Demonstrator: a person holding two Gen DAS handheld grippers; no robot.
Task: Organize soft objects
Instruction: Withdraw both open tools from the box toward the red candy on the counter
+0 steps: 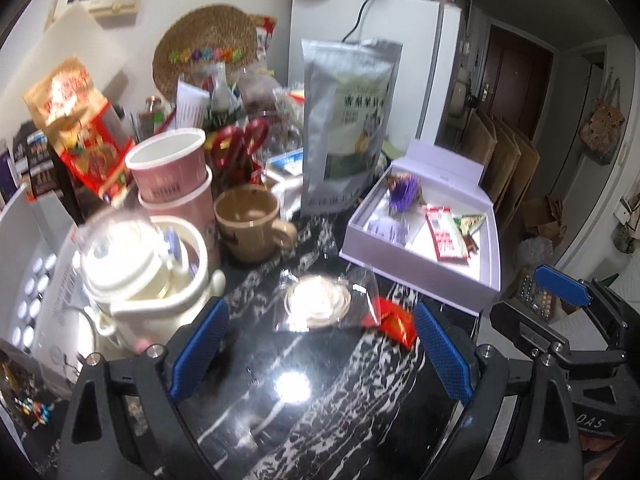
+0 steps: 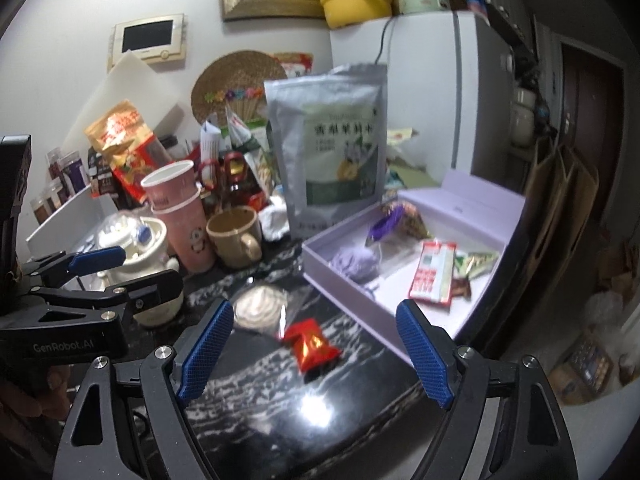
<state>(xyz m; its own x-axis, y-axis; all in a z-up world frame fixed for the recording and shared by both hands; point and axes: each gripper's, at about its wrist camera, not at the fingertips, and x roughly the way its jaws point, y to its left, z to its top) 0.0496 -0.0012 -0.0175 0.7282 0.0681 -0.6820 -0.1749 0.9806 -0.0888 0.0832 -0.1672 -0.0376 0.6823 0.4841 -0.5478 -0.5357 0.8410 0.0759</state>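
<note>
A clear bag with a white coiled item and a small red packet lie on the black marbled counter. An open lilac box behind them holds a lilac soft ball, a purple item, a red-white packet and a green wrapper. My left gripper is open and empty just in front of the bag. My right gripper is open, with the red packet between its fingers' line.
A tan mug, stacked pink cups, a white teapot and a tall silver-green pouch crowd the counter's back and left. The counter edge drops off at the right, with boxes on the floor beyond.
</note>
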